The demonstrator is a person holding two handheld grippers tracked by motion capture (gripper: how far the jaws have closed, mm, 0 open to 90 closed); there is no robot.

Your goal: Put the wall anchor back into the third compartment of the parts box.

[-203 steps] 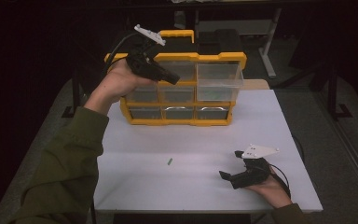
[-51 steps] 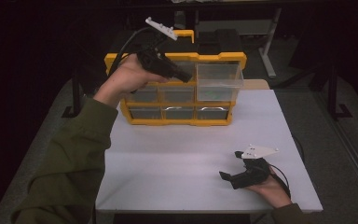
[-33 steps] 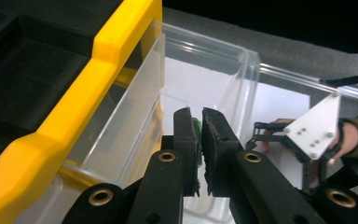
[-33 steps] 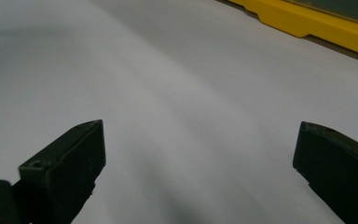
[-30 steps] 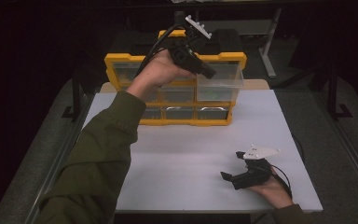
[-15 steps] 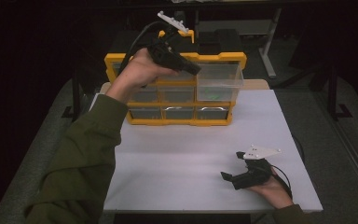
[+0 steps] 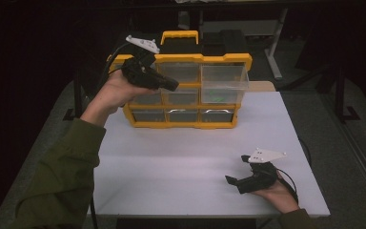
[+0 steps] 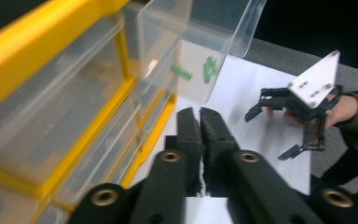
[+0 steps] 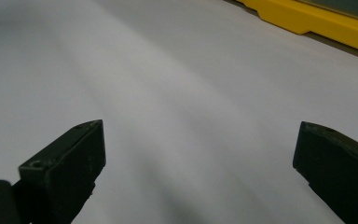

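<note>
A yellow organiser (image 7: pixel 186 90) with clear drawers stands at the back of the white table (image 7: pixel 171 157). Its top right drawer (image 7: pixel 224 83) is pulled out and holds small green pieces (image 8: pixel 182 72). A hand holds my left gripper (image 7: pixel 174 87) in the air in front of the organiser's upper left drawers, pointing right. In the left gripper view its jaws (image 8: pixel 199 114) are pressed together with nothing seen between them. My right gripper (image 7: pixel 236 168) rests in a hand on the table at the front right, wide open and empty; the right gripper view (image 9: pixel 200 140) has bare table between its jaws.
The organiser has a yellow carry handle (image 7: pixel 179 36) on top. A dark table and stands sit behind it in the gloom. My right gripper (image 8: pixel 265 136) also appears far off in the left gripper view.
My left gripper swung right to above the pulled-out drawer, then came back left and lower, in front of the upper left drawers. The right gripper has stayed put.
</note>
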